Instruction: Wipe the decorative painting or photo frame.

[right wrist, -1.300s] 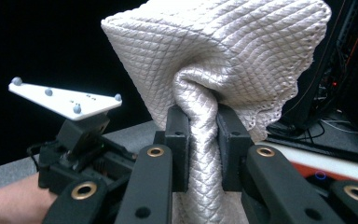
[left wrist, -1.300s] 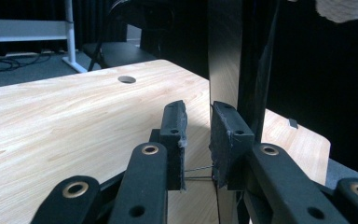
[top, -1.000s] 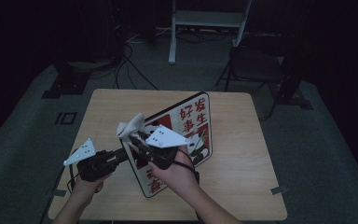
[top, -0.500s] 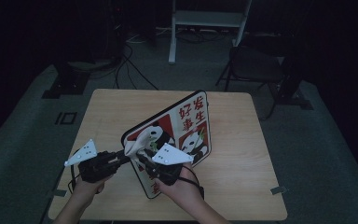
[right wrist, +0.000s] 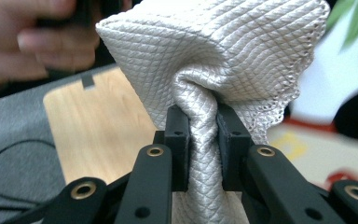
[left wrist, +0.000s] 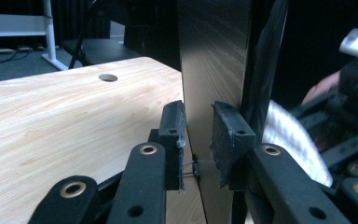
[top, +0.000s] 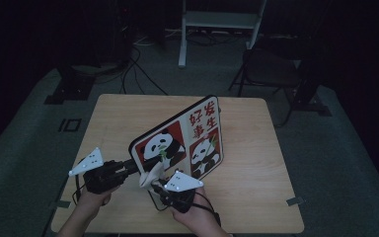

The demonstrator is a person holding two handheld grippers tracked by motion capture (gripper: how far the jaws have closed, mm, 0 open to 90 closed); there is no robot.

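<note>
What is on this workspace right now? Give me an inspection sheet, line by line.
Surface: light wooden table, one round hole in its top.
Job's things: panda picture board tilted up on edge; white quilted cloth bunched against its face.
Clutter: nothing seen.
Grippers: left gripper clamps the board's edge; right gripper pinches the cloth.
Cables: black cables on the floor behind the table.
Surroundings: dark room, white frame stand, black chair.

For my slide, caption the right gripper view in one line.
Right gripper pinches a bunched white cloth against the panda board.
</note>
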